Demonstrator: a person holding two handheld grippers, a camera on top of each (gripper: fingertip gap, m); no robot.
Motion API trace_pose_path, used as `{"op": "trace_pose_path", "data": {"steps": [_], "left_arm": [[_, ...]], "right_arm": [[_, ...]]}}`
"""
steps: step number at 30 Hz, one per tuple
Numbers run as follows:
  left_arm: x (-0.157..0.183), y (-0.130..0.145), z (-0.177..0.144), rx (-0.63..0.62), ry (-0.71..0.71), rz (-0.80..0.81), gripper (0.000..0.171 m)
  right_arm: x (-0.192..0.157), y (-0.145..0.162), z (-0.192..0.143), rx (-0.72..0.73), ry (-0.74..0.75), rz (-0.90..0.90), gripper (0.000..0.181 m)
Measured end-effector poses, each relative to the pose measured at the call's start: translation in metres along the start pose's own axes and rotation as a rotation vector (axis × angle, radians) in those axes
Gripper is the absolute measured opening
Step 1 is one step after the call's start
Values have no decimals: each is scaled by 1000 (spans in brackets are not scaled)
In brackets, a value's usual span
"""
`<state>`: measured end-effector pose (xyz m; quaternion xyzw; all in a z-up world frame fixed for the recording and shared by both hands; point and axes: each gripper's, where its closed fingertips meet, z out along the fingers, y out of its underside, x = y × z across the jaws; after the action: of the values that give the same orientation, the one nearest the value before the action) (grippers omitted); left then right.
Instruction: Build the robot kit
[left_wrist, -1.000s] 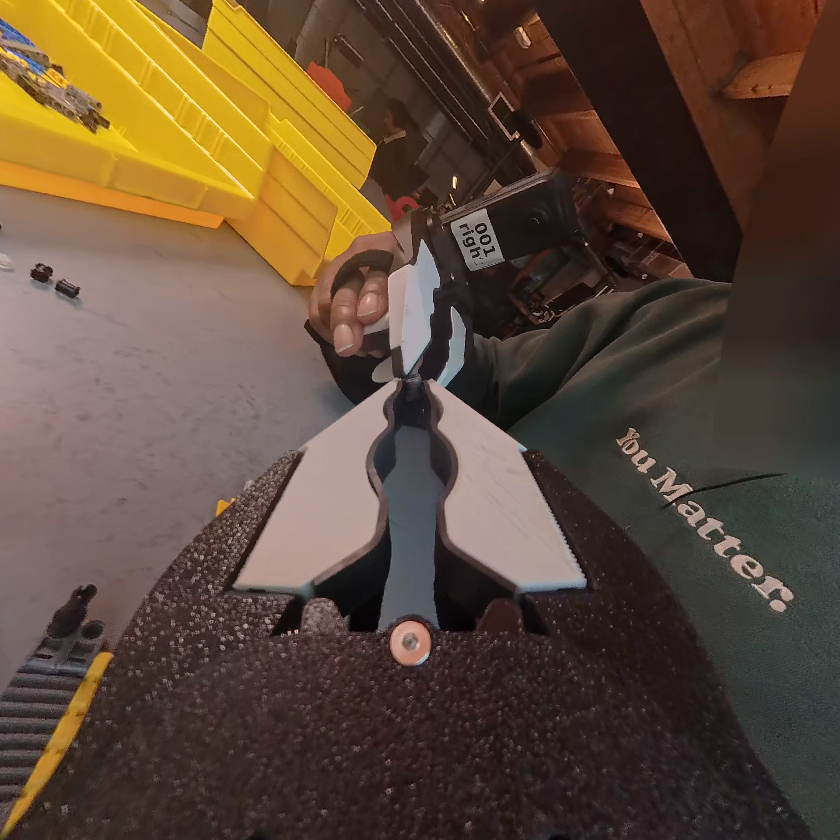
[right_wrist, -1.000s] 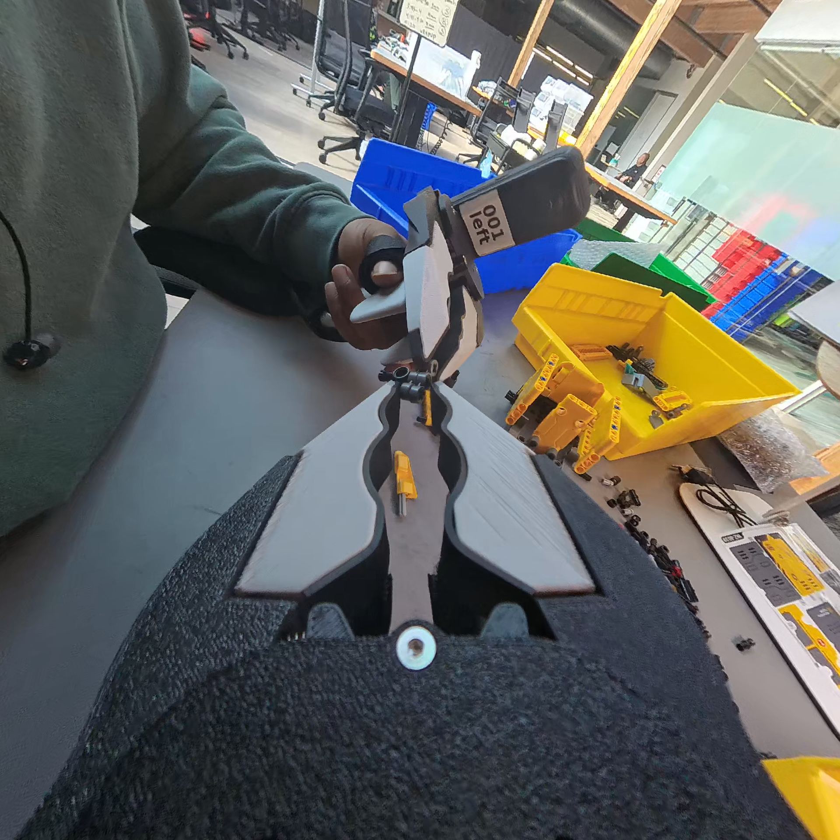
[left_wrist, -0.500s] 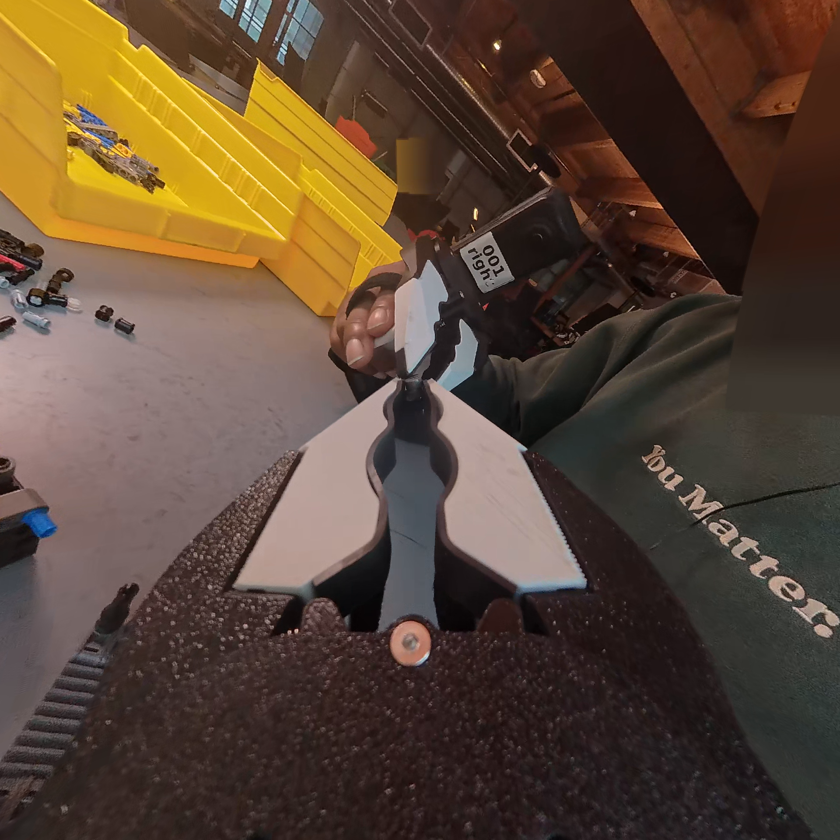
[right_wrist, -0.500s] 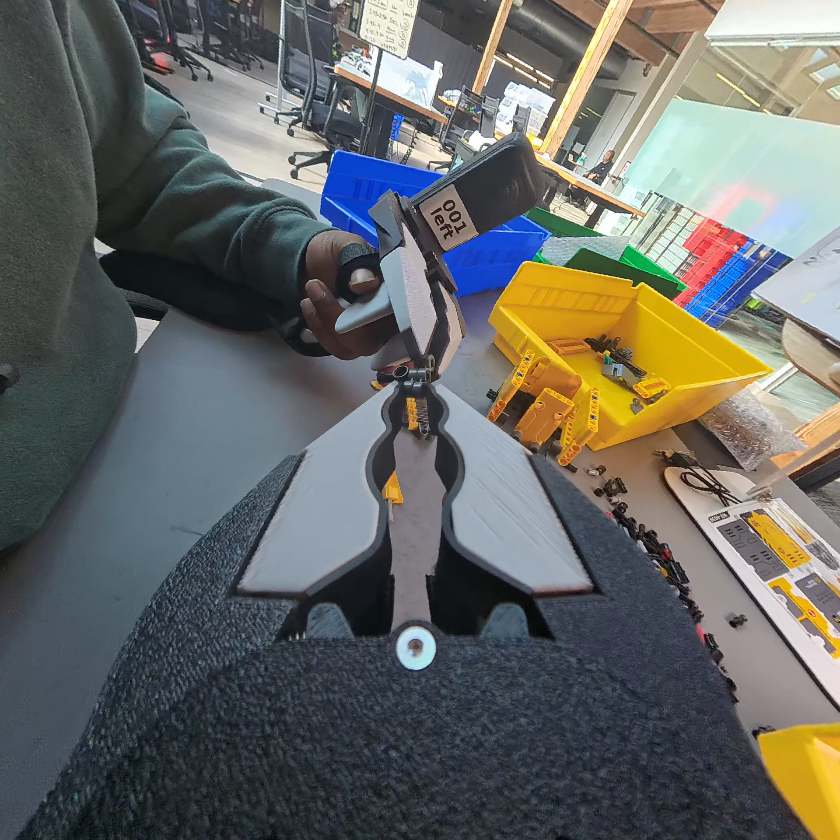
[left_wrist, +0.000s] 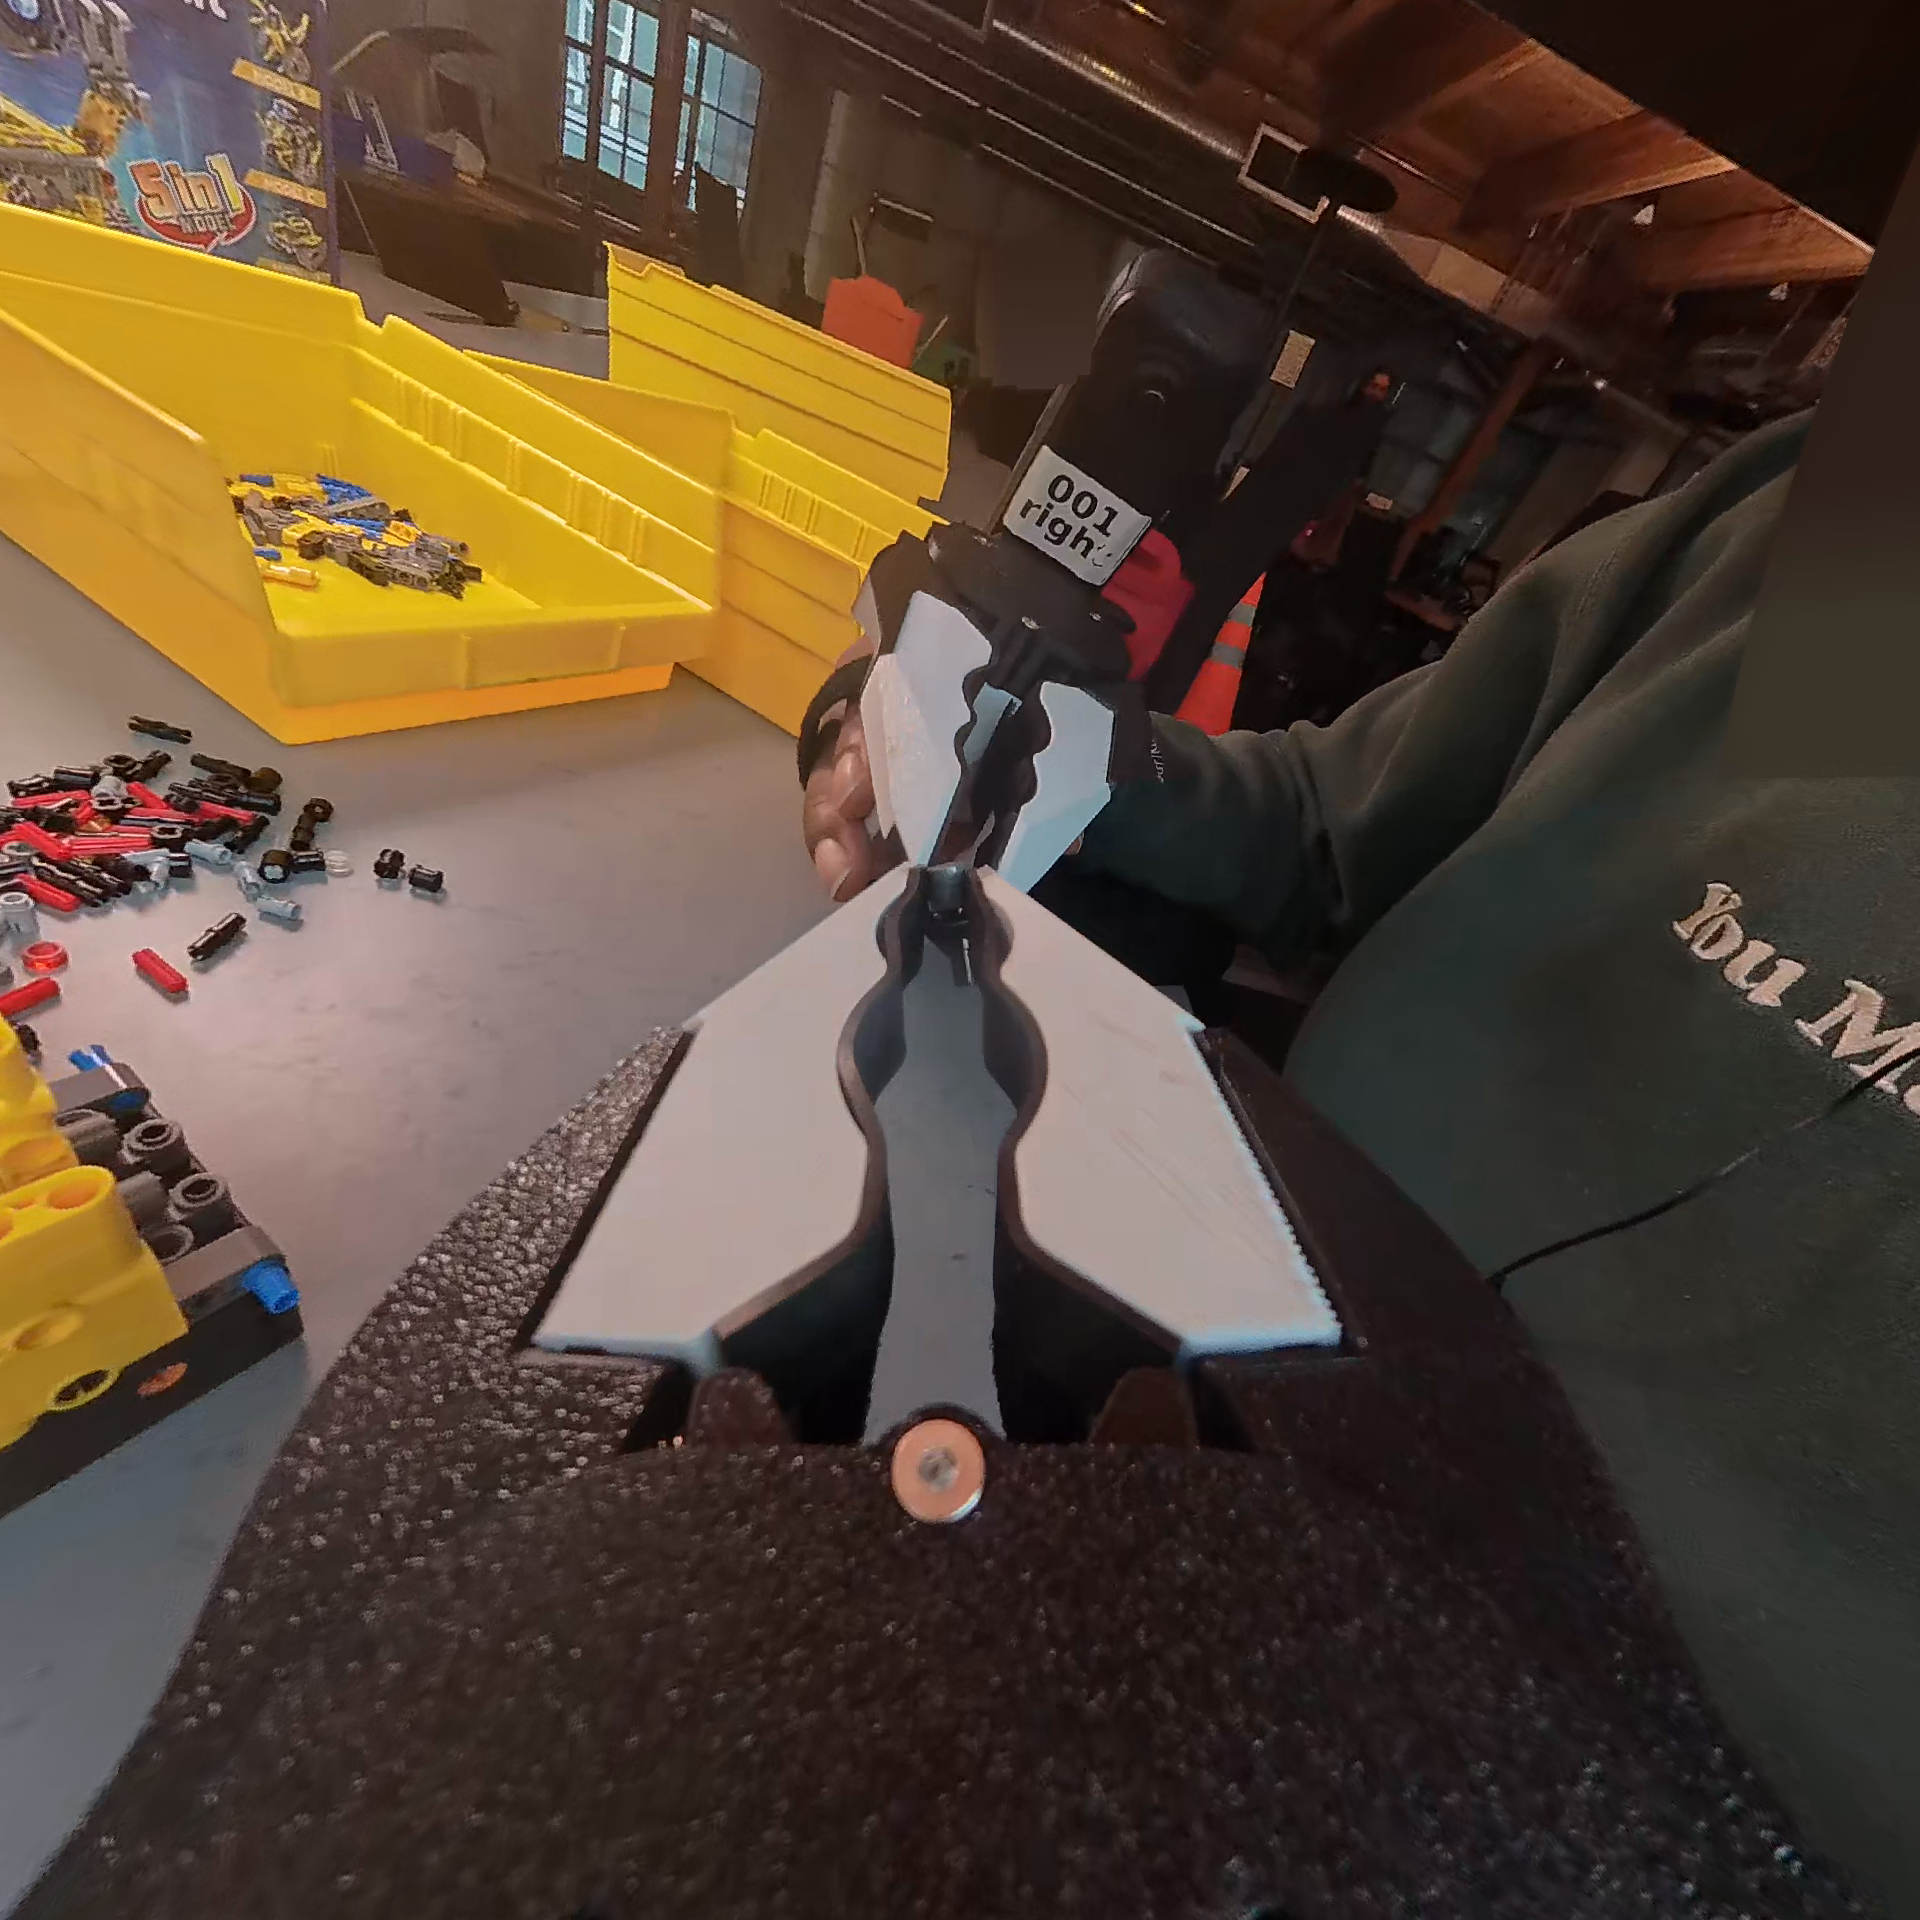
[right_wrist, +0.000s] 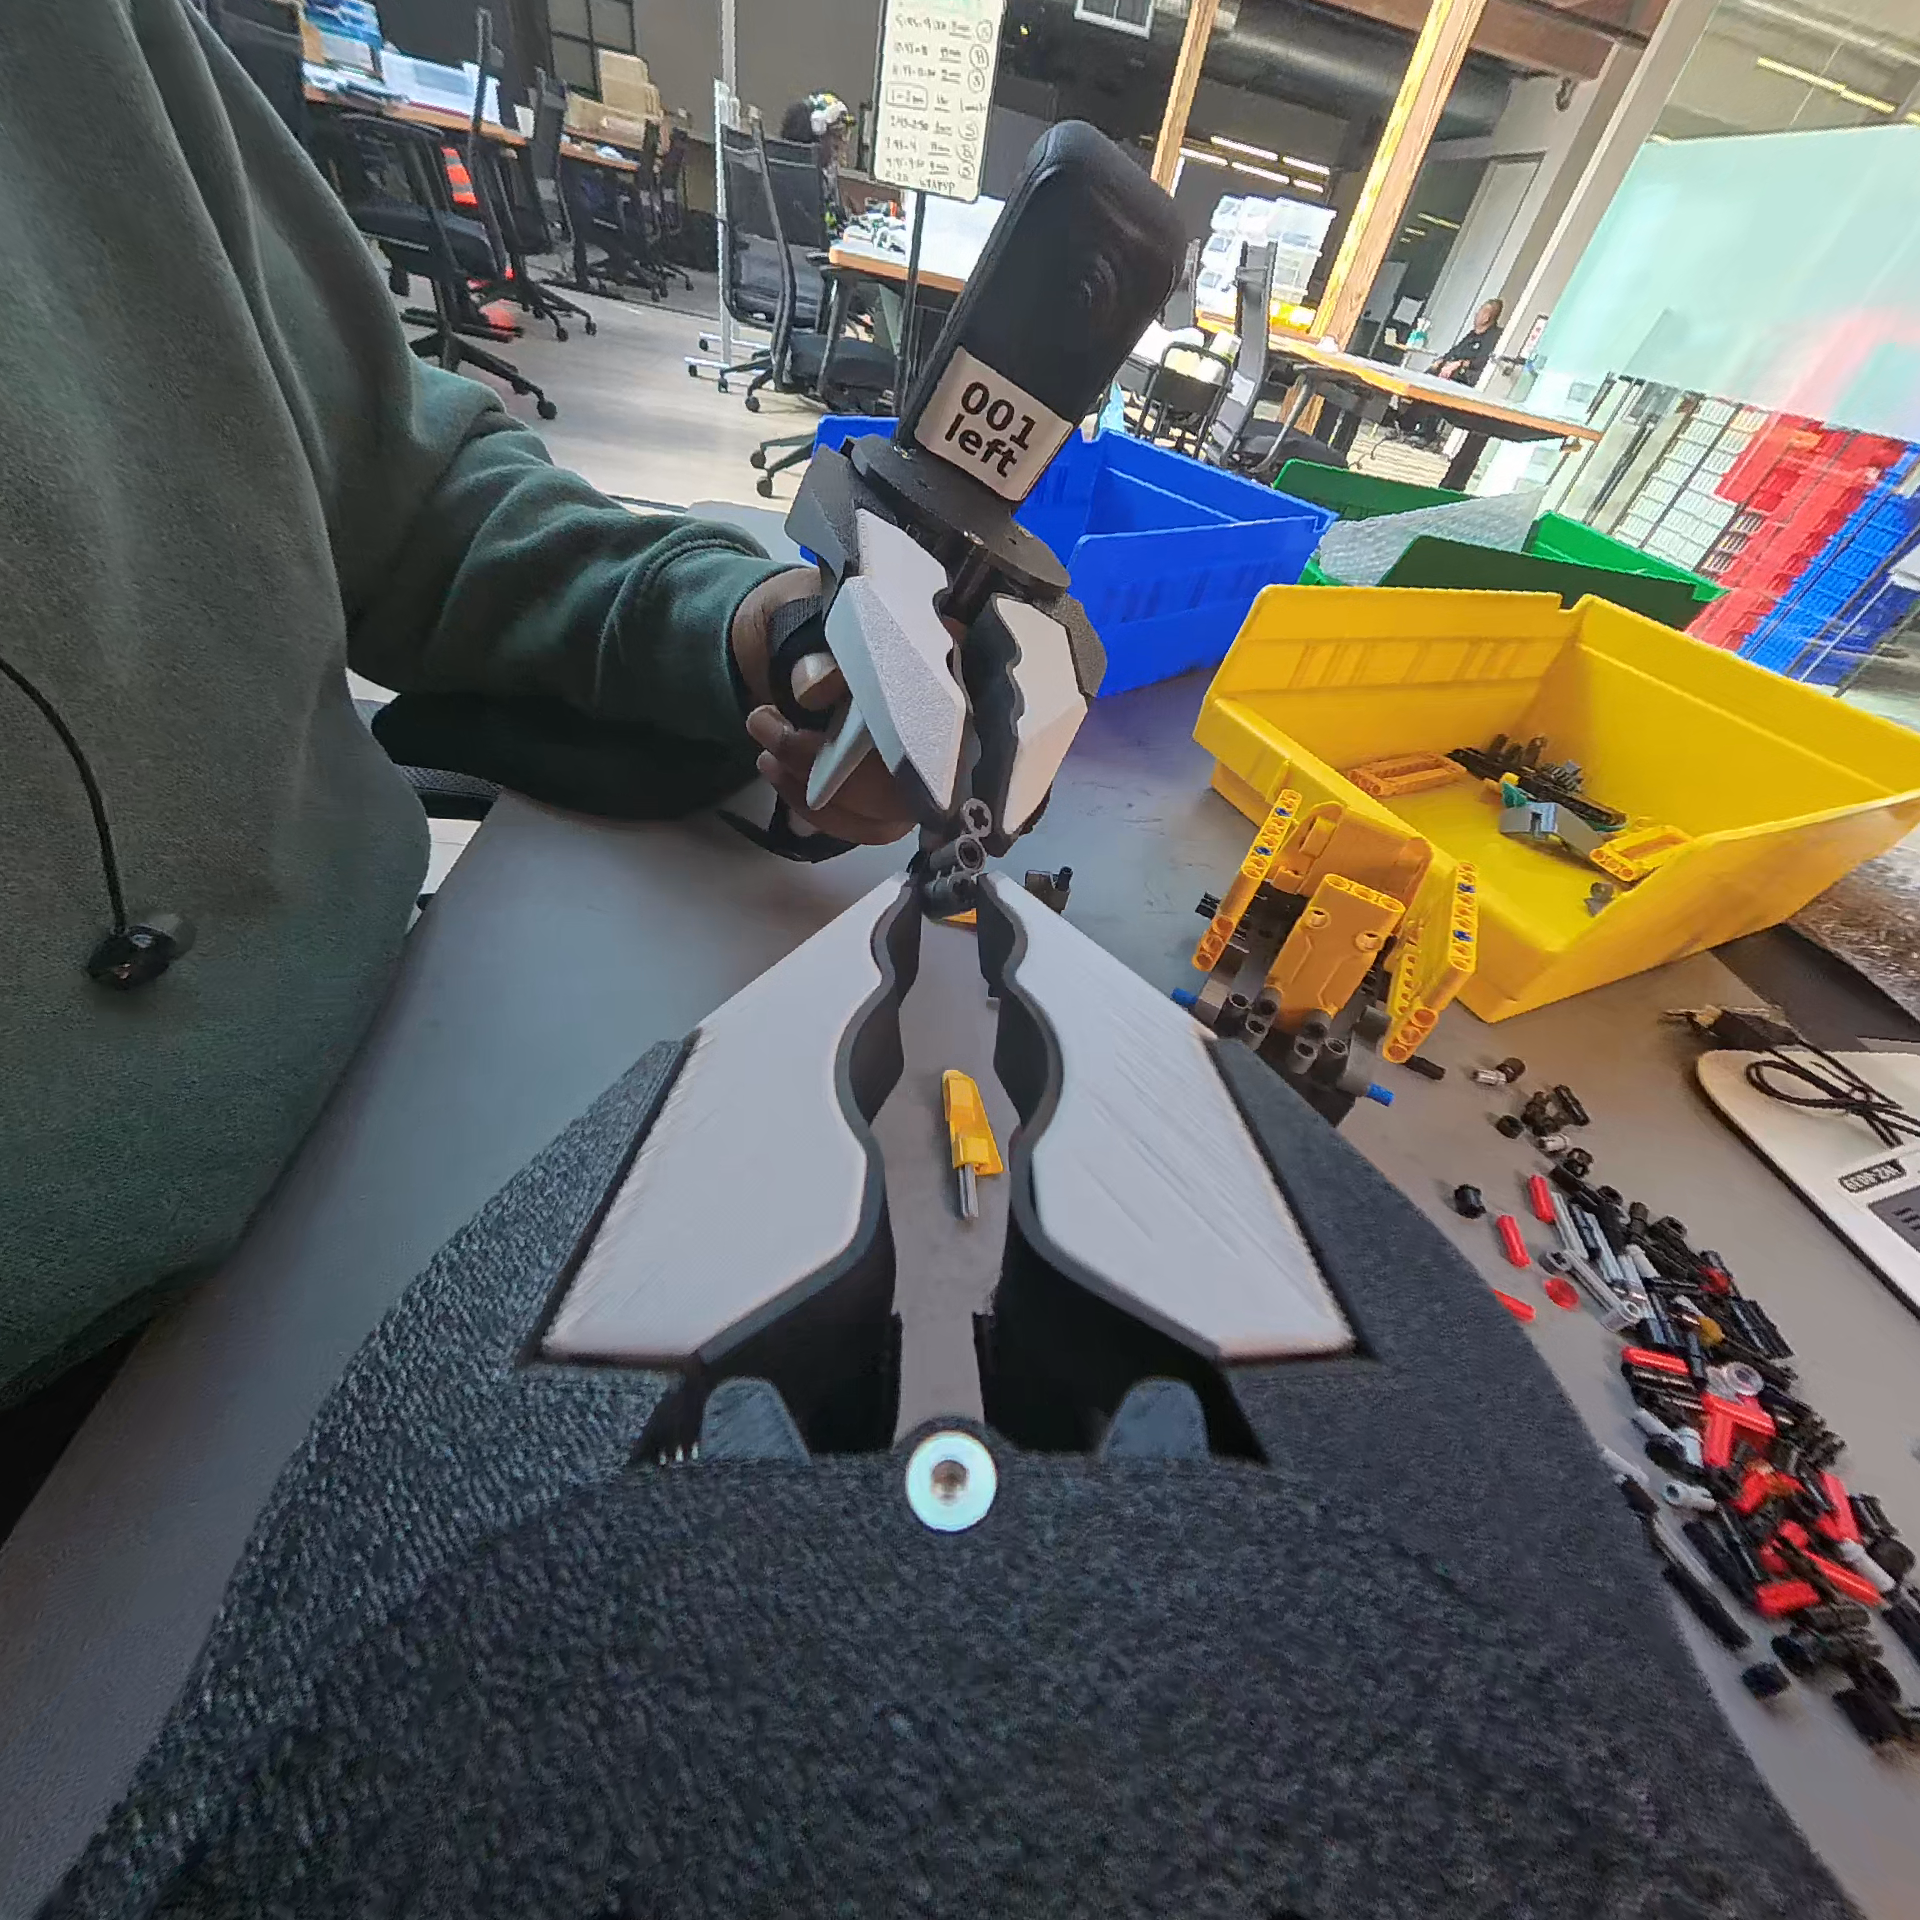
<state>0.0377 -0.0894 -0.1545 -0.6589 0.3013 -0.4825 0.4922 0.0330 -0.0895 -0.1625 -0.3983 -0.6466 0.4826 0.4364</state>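
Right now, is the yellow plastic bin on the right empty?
No, the yellow plastic bin holds several small building pieces on its floor.

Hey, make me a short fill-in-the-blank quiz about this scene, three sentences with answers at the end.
1. The left gripper and right gripper meet tip to tip over the grey ___.
2. The bin behind the half-built toy vehicle is ___.
3. The loose pins piled beside the right gripper are mostly black and ___.

Missing words: table; yellow; red

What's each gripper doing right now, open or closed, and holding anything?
Left gripper: closed on a small black connector piece.
Right gripper: closed on the same small black piece, tip to tip.
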Motion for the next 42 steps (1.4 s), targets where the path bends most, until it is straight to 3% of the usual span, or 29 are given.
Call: {"op": "trace_pose_path", "data": {"steps": [19, 29, 42], "left_arm": [[1, 6, 2, -11, 54, -61, 6], [6, 5, 1, -12, 51, 20, 6], [9, 4, 0, -6, 67, 6, 7]], "right_arm": [[-4, 2, -4, -19, -17, -34, 9], [-8, -1, -5, 2, -67, 40, 9], [-11, -6, -6, 27, -84, 51, 7]]}}
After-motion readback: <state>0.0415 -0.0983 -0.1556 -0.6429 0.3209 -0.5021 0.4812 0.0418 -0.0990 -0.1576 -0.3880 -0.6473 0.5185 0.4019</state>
